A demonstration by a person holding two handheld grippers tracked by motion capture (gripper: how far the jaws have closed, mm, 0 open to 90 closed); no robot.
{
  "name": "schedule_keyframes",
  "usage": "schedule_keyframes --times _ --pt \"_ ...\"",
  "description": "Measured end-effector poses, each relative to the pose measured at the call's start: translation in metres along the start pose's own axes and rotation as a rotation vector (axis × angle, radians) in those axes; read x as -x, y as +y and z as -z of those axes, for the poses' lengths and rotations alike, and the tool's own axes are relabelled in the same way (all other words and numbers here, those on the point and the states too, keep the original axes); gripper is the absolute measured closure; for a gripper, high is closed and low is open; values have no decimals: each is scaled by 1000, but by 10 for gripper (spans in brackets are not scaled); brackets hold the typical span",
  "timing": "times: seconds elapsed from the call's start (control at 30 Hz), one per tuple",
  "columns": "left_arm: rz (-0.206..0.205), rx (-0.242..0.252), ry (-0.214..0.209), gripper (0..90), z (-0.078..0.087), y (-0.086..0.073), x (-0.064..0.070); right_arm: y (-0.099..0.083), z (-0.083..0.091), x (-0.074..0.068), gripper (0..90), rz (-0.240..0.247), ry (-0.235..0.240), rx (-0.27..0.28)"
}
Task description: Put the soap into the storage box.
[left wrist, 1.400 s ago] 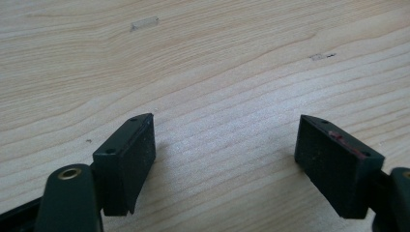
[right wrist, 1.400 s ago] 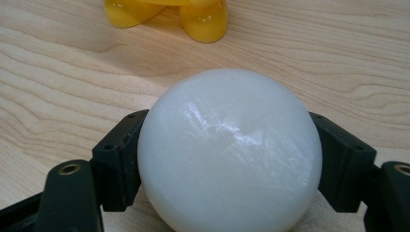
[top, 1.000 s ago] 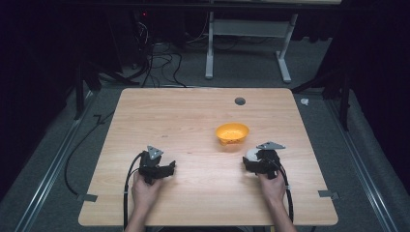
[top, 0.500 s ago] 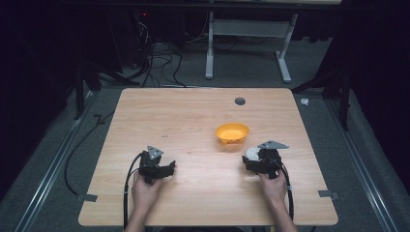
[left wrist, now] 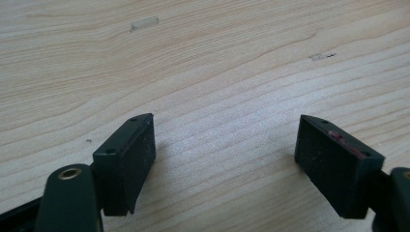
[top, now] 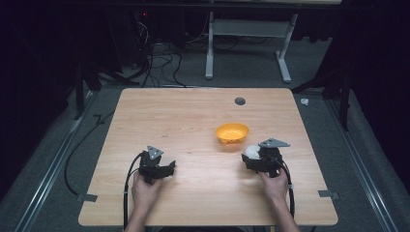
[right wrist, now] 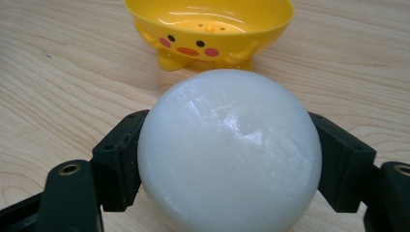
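Right gripper (right wrist: 227,159) pinched white ball (right wrist: 229,150) near duck-faced yellow bowl (right wrist: 210,24); left gripper (left wrist: 227,159) spread, empty. Risked slipping: smooth, round surface.

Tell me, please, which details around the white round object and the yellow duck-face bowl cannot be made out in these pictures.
- Lower part of the white glossy round object: cut off by the bottom edge of the right gripper view.
- Bottom inside the yellow plastic duck-face bowl: hidden by its front wall there; too small in the high view.
- Small dark round spot on the wooden table: too small to identify.
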State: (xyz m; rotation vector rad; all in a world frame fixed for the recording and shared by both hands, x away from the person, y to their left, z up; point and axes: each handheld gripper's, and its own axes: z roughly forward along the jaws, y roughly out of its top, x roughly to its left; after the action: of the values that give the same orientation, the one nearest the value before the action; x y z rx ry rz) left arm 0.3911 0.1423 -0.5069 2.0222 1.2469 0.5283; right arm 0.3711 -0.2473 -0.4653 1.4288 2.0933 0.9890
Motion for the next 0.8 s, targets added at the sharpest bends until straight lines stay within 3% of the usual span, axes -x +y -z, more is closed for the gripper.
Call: schedule_keyframes --times 0.8 --pt "1 0 0 229 0 0 0 17 7 -4 247 22 44 28"
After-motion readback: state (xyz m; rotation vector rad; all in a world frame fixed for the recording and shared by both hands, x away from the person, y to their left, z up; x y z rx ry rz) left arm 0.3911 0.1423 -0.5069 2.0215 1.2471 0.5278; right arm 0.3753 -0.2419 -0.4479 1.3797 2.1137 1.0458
